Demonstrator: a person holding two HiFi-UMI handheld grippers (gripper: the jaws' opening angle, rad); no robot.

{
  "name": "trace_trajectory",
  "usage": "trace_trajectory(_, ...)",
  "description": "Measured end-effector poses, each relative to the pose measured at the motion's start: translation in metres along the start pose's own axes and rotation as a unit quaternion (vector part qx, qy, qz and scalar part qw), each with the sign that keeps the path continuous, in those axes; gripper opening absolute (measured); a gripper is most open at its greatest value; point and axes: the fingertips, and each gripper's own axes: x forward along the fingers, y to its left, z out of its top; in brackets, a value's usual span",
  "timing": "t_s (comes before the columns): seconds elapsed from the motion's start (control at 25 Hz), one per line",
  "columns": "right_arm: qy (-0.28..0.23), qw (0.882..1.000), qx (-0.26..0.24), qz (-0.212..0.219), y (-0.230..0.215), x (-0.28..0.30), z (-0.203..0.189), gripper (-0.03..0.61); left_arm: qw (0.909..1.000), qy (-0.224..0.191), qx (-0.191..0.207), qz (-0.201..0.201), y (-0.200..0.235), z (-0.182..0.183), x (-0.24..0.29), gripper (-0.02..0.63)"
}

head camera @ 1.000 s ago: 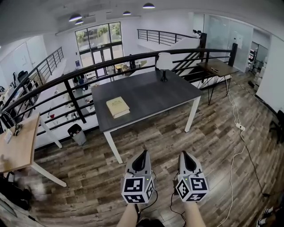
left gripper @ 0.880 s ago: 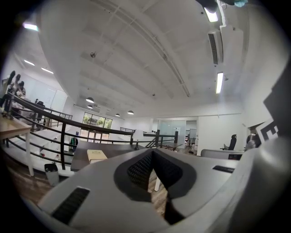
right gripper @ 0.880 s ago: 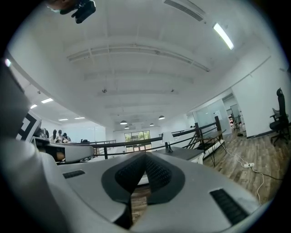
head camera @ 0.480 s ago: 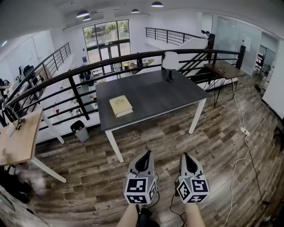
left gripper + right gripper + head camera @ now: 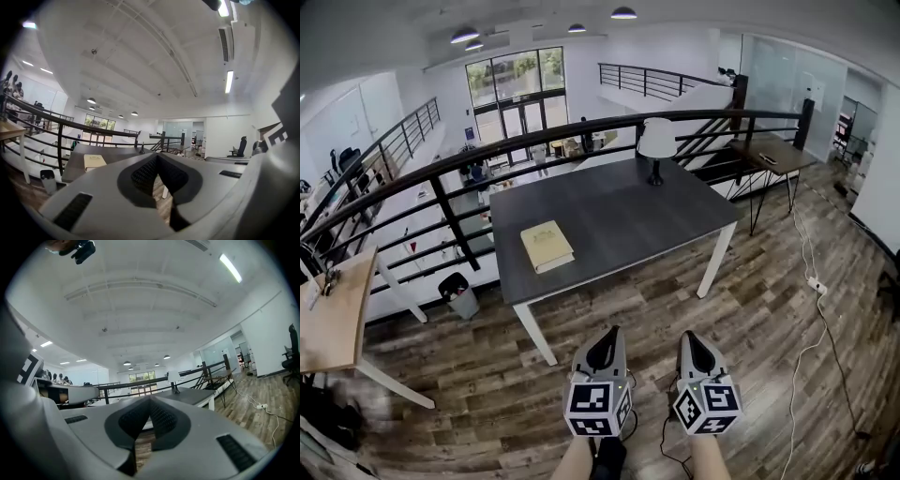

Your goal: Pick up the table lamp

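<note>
**Both grippers closed and empty, short of the counter that bears the lamp**

You hold the left gripper (image 5: pixel 606 331) and the right gripper (image 5: pixel 688 336) side by side, low in the head view, over the floor (image 5: pixel 750 300). Both point level toward the counter (image 5: pixel 619 211), and neither reaches it. In the left gripper view the fingers (image 5: pixel 143 176) meet at their tips with nothing between them. In the right gripper view the fingers (image 5: pixel 161 417) are likewise pressed together and empty.

The lamp (image 5: pixel 656 142) stands upright at the far edge of the counter, toward its right corner, just in front of the railing (image 5: pixel 534 139). It has a white shade on a dark stem and base. It is well apart from both of your grippers, with most of the counter top between. The right gripper view shows it small, just above and right of the finger tips.

A book (image 5: pixel 547 247) lies flat near the counter's left front part, well apart from the lamp. A bin (image 5: pixel 461 292) stands left of the counter, near the foot of the railing. A wooden desk (image 5: pixel 328 319) shows at the left edge of the head view. A white cable (image 5: pixel 806 337) runs across the floor at the right.
</note>
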Motion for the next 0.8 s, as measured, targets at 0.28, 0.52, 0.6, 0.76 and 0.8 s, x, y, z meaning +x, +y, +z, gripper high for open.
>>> trace_trajectory(0.28, -0.007, 1.0, 0.004, -0.013, -0.012, 0.097, 0.014, -0.009, 0.9998, -0.002, 0.006, -0.018, 0.044, 0.017, 0.087, 0.031)
trace_trajectory(0.52, -0.007, 1.0, 0.005, -0.017, -0.02, 0.169, 0.021, -0.009, 0.9996, -0.003, 0.004, -0.027, 0.079, 0.028, 0.154, 0.031)
trace_trajectory(0.6, -0.006, 1.0, 0.005, -0.02, -0.022, 0.189, 0.019, -0.009, 0.9996, -0.003, 0.002, -0.029, 0.089, 0.027, 0.17, 0.031)
trace_trajectory(0.76, -0.002, 1.0, 0.009, -0.03, -0.035, 0.218, 0.016, -0.009, 0.9995, 0.001, 0.001, -0.031, 0.102, 0.025, 0.201, 0.031)
trace_trajectory(0.8, -0.001, 0.999, 0.01, -0.03, -0.038, 0.225, 0.016, -0.009, 0.9996, 0.002, -0.001, -0.03, 0.106, 0.024, 0.208, 0.031)
